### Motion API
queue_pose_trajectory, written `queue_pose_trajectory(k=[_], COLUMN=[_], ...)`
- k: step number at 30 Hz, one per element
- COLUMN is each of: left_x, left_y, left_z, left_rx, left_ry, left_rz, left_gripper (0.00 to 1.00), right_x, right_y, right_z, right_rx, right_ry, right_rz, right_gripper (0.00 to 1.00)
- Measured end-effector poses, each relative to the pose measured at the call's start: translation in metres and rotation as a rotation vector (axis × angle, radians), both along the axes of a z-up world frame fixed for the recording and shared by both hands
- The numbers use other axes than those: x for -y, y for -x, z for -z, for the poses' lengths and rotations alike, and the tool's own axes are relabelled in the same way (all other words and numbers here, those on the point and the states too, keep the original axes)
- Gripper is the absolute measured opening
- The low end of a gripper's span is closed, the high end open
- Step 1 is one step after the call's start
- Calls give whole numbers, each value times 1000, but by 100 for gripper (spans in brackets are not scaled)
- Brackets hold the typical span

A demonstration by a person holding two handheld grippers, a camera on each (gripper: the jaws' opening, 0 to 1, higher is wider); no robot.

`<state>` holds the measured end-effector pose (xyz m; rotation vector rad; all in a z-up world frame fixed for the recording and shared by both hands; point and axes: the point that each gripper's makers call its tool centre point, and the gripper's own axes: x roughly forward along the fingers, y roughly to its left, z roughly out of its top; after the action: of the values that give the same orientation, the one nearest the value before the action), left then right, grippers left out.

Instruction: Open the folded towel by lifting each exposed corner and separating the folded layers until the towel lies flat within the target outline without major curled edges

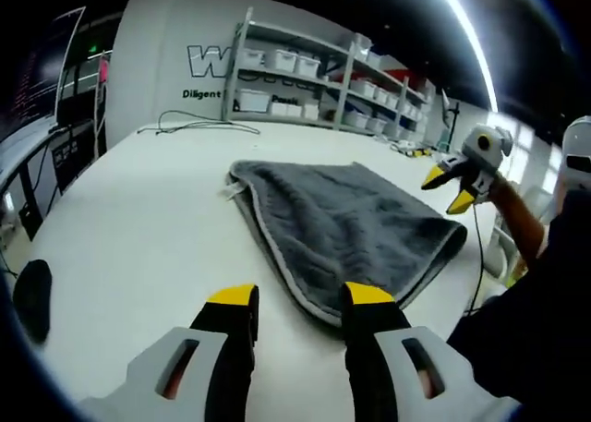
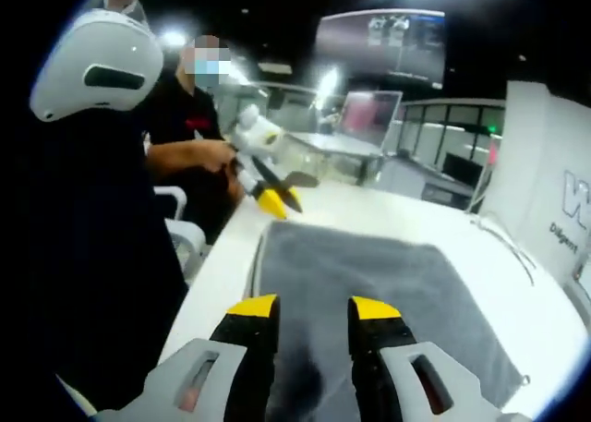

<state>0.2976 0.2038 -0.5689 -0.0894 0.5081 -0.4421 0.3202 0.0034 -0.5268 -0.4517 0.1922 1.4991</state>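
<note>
a white table (image 1: 138, 219) in a workshop, with shelving of white bins (image 1: 305, 80) against a lettered wall behind it. the grey towel (image 1: 342, 223) lies folded on the table, its pale-edged fold running toward the left gripper (image 1: 300, 297), whose yellow-tipped jaws stand apart above the table, the right-hand jaw over the towel's near edge and nothing held between them. in the left gripper view the right gripper (image 1: 452, 186) hangs in the air just beyond the towel's far side, its yellow tips parted and empty, held by a person's hand. in the right gripper view the towel (image 2: 369, 302) spreads ahead of the right gripper (image 2: 314, 307), whose jaws are likewise apart with only towel surface seen below them; whether they touch it cannot be told. beyond the towel's far corner the left gripper (image 2: 280, 200) shows, held by a hand (image 2: 208, 154) of a person in dark clothes. a black cable (image 1: 185, 122) trails across the far table, and a dark object (image 1: 32, 297) rests near the left edge.
</note>
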Motion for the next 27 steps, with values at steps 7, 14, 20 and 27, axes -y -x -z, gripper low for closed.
queue_pose_trajectory(k=[7, 14, 20, 27], left_x=[7, 10, 12, 14], left_y=[5, 7, 8, 7], left_z=[6, 9, 11, 13], left_rx=[-8, -9, -15, -24], left_ry=[6, 12, 24, 40], left_rz=[-4, -17, -23, -26], left_gripper=[35, 35, 33, 31], right_x=[-6, -15, -23, -34], right_y=[-18, -31, -43, -57], right_z=[1, -2, -3, -8], right_rx=[-12, 1, 1, 3], right_ry=[-7, 18, 34, 48], right_rz=[17, -2, -1, -1], right_gripper=[30, 32, 32, 32])
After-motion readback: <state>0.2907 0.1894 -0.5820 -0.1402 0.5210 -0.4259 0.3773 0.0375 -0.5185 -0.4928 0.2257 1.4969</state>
